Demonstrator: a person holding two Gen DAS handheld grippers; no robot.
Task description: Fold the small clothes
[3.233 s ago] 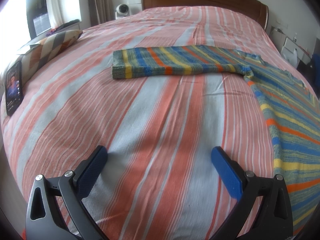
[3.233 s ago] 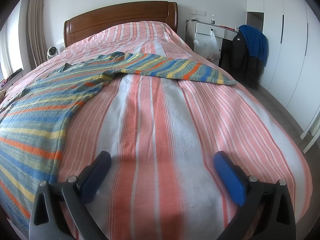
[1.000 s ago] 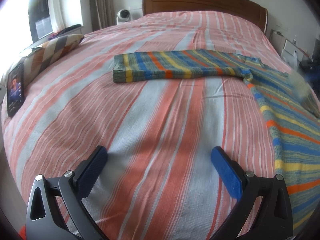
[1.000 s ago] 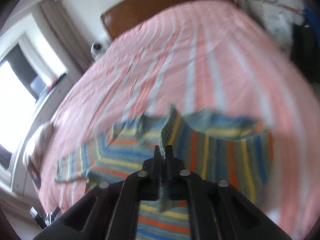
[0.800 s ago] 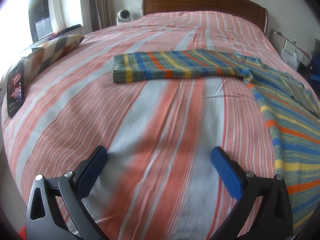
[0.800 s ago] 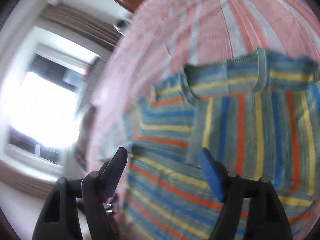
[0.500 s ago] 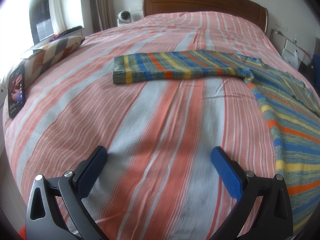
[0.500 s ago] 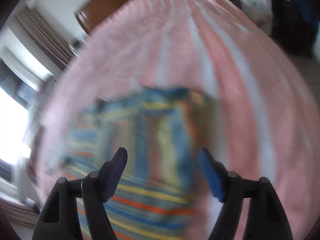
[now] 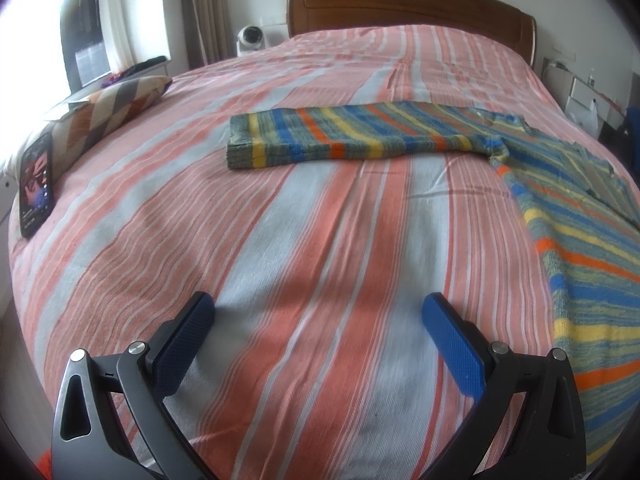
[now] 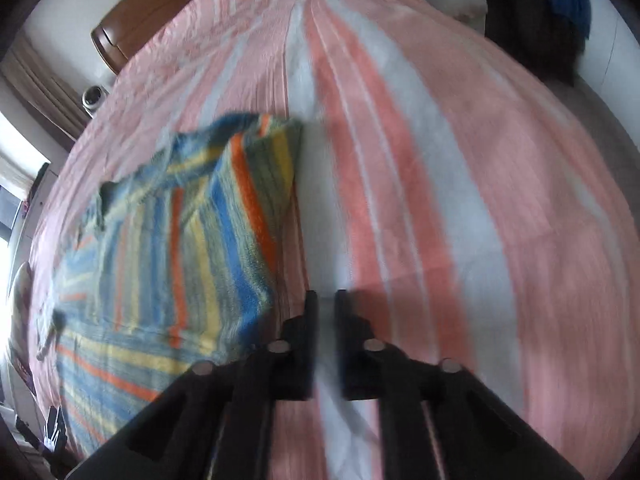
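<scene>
The left gripper (image 9: 318, 316) hovers low over the striped bedspread (image 9: 320, 220), its blue fingers (image 9: 452, 348) spread wide with nothing between them. Beyond them and to their right lies the striped sweater (image 9: 360, 136), one sleeve stretched flat across the bed, the body running down past the right finger. The right gripper (image 10: 323, 306) has just been closing: its dark fingers (image 10: 310, 312) stand nearly together with only a thin gap and bare bedspread showing between them, no cloth caught. The sweater sits just to their left, its other sleeve folded in over the body. Further off, a patterned cushion (image 9: 108, 112) and a phone (image 9: 36, 188) lie far left, the wooden headboard (image 9: 408, 4) behind.
</scene>
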